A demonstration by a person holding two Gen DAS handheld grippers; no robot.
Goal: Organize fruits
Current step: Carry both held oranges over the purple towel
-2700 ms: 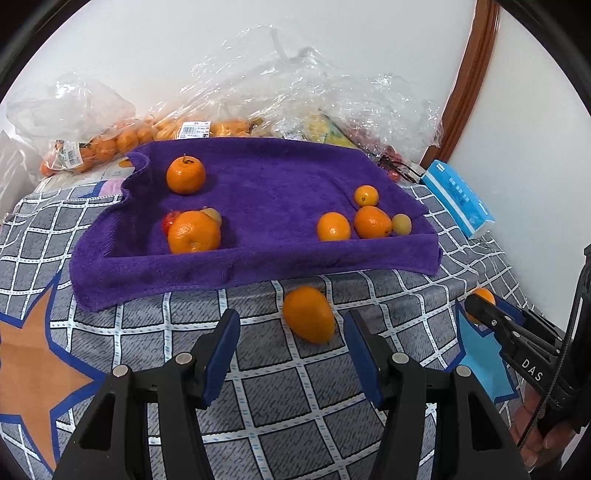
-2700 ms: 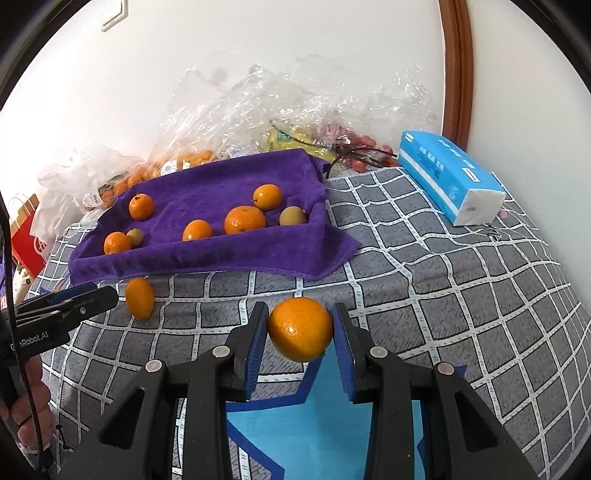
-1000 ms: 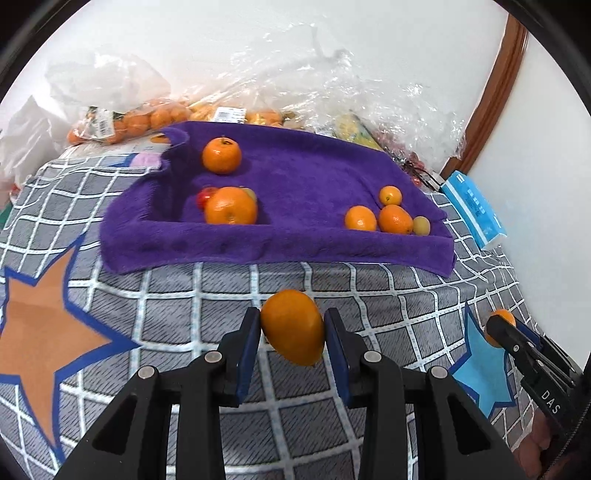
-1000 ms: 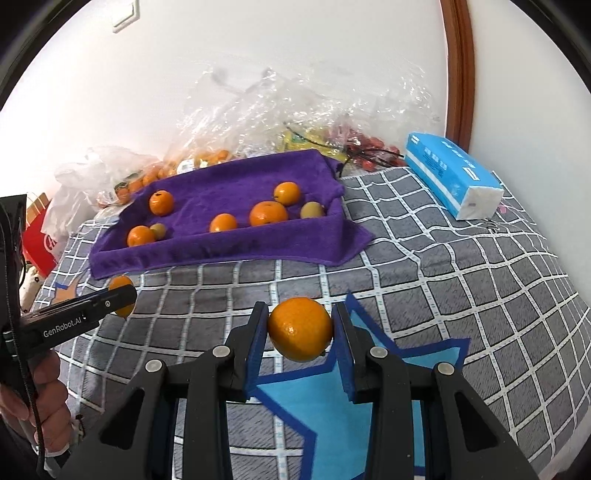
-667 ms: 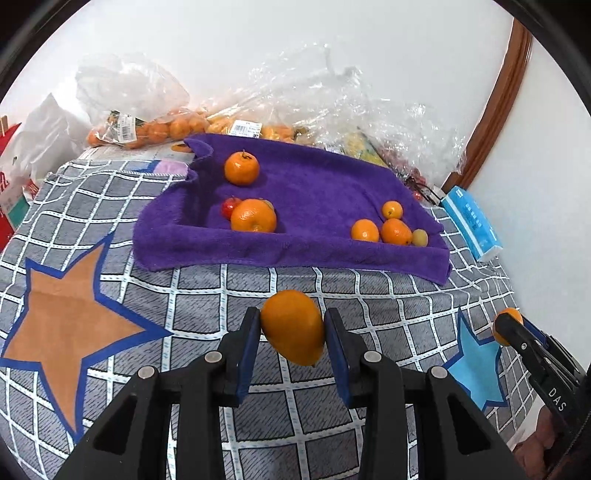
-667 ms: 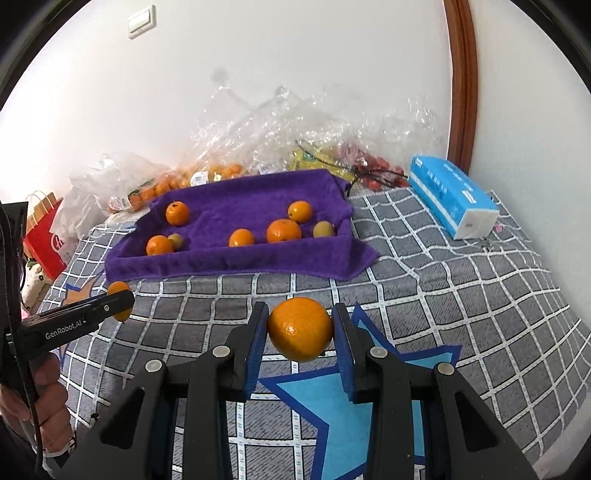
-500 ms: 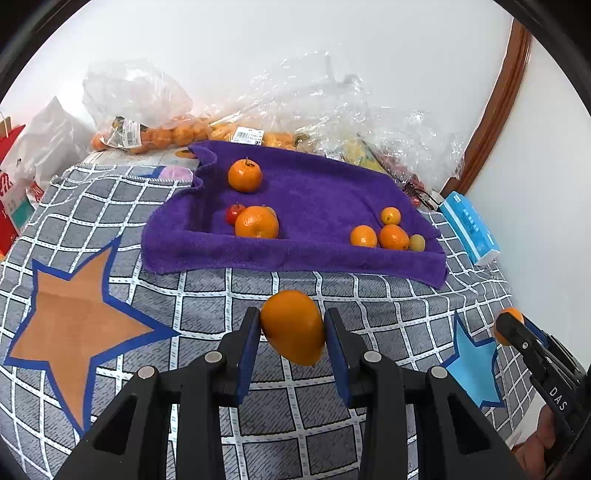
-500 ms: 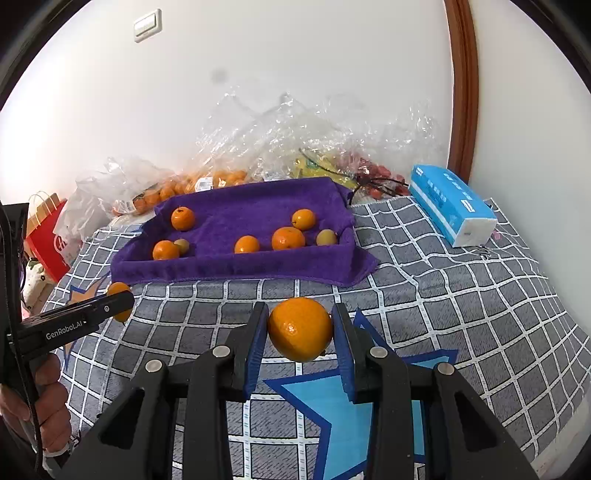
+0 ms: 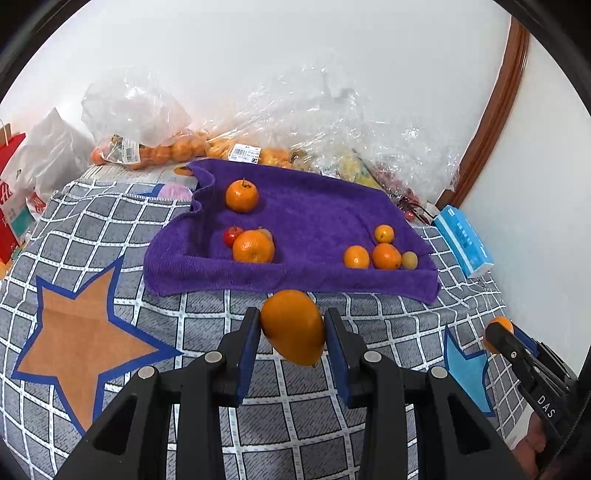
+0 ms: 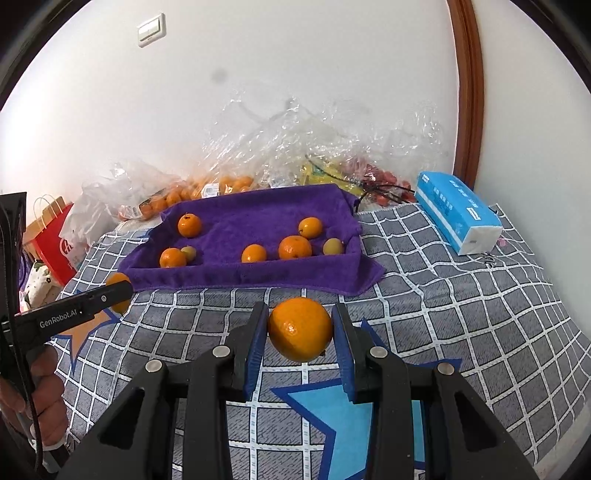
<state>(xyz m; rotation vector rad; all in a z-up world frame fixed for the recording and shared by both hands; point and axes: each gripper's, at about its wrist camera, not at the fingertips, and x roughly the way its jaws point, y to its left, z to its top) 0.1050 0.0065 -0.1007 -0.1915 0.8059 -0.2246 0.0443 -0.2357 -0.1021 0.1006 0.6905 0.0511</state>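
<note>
- up front in the left wrist view: left gripper (image 9: 292, 330) clamped on an oval orange fruit (image 9: 293, 326), blue pads pressing both flanks, fruit held clear above the checked blanket (image 9: 207, 314).
- beyond it, a purple towel (image 9: 314, 218) spread on the blanket, front edge raised in a low fold.
- on the towel's left part: one mandarin (image 9: 242, 195) toward the back; nearer the front a larger orange (image 9: 253, 246) touching a small red fruit (image 9: 231, 235).
- on the towel's right part, close together: a small orange (image 9: 384, 233), two more oranges (image 9: 386, 256) side by side, and a pale yellow-green fruit (image 9: 409, 260) just beside them.
- behind the towel, against the wall: clear plastic bags (image 9: 155, 122) with more oranges inside; a blue tissue pack (image 9: 463, 242) to the right.
- at the right edge: right gripper (image 9: 498, 328) seen from the side, an orange showing past its tip; a bit of hand at the bottom corner.
- over in the right wrist view: right gripper (image 10: 300, 330) shut tight on a round orange (image 10: 300, 329), both pads against it, held above the blanket near a blue star print (image 10: 343, 417).
- purple towel (image 10: 258, 218) further back, bearing the same scatter of fruit, two groups plus a lone mandarin at the back left.
- at the left edge: left gripper (image 10: 120, 290) in profile with its oval fruit partly hidden behind the finger, hand (image 10: 44, 402) gripping the handle below.
- tissue pack (image 10: 456, 214) on the right, well apart from the towel; red paper bag (image 10: 55, 240) at far left; light switch (image 10: 151, 29) high on the wall.
</note>
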